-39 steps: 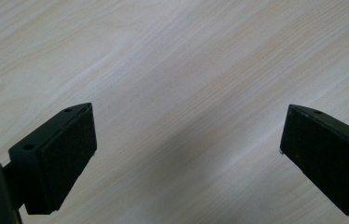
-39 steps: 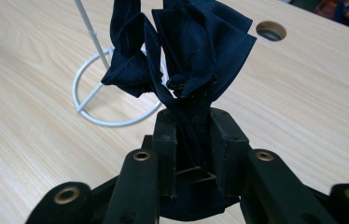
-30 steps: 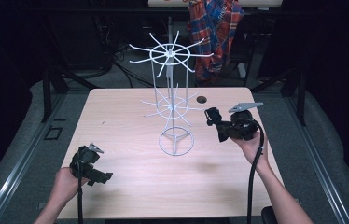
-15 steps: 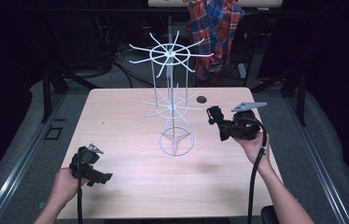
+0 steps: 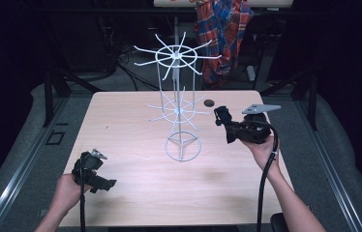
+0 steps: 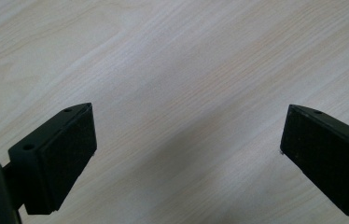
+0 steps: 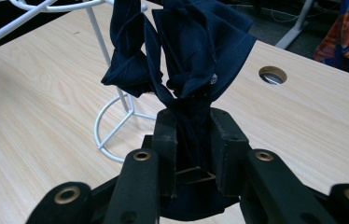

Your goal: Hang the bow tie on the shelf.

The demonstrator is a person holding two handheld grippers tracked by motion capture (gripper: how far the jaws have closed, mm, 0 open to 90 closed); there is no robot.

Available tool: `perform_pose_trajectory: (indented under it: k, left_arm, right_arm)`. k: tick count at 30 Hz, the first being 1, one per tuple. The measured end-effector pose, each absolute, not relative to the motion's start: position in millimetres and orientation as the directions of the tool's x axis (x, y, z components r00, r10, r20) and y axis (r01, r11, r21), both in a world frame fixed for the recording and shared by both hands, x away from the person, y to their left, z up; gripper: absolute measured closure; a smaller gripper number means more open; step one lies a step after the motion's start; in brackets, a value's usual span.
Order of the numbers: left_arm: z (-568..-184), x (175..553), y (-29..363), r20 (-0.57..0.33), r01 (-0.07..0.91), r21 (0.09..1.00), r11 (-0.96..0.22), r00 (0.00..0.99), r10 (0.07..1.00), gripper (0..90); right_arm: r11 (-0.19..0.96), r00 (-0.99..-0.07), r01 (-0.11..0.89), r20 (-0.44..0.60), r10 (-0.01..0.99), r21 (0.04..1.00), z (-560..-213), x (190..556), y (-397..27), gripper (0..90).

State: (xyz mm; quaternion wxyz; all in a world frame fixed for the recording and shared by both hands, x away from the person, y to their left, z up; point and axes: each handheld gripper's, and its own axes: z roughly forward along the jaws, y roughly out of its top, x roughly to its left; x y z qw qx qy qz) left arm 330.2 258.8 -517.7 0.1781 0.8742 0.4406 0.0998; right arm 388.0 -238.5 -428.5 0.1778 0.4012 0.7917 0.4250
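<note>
A white wire rack (image 5: 176, 111) with radiating arms stands upright mid-table on a ring base (image 7: 116, 126). To its right, held above the table, is my right gripper (image 5: 221, 120), jaws pointing at the rack. In the right gripper view, that gripper (image 7: 193, 121) is shut on a bunched dark navy cloth (image 7: 186, 51), which stands up from the jaws close to the rack's pole. My left gripper (image 5: 102, 182) rests low near the table's front left. It (image 6: 186, 135) is open, with bare wood between the jaws.
The light wooden table (image 5: 121, 125) has a round cable hole (image 5: 209, 103) behind the right gripper. A plaid shirt (image 5: 222, 34) hangs beyond the far edge. Dark floor, cables and stands surround the table.
The right gripper with the cloth has drifted very slightly to the right. The left gripper has stayed in place.
</note>
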Motion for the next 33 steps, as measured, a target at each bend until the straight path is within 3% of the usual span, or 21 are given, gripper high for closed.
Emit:
perform_pose_trajectory:
  k: [33]
  left_arm:
    - [-518.0,315.6,275.6,0.016,0.765,0.394,-0.509,0.549,0.836,3.8]
  right_arm:
    - [0.358,-0.659,0.526,0.104,0.745,0.771,-441.0,414.8,-213.8,73.4]
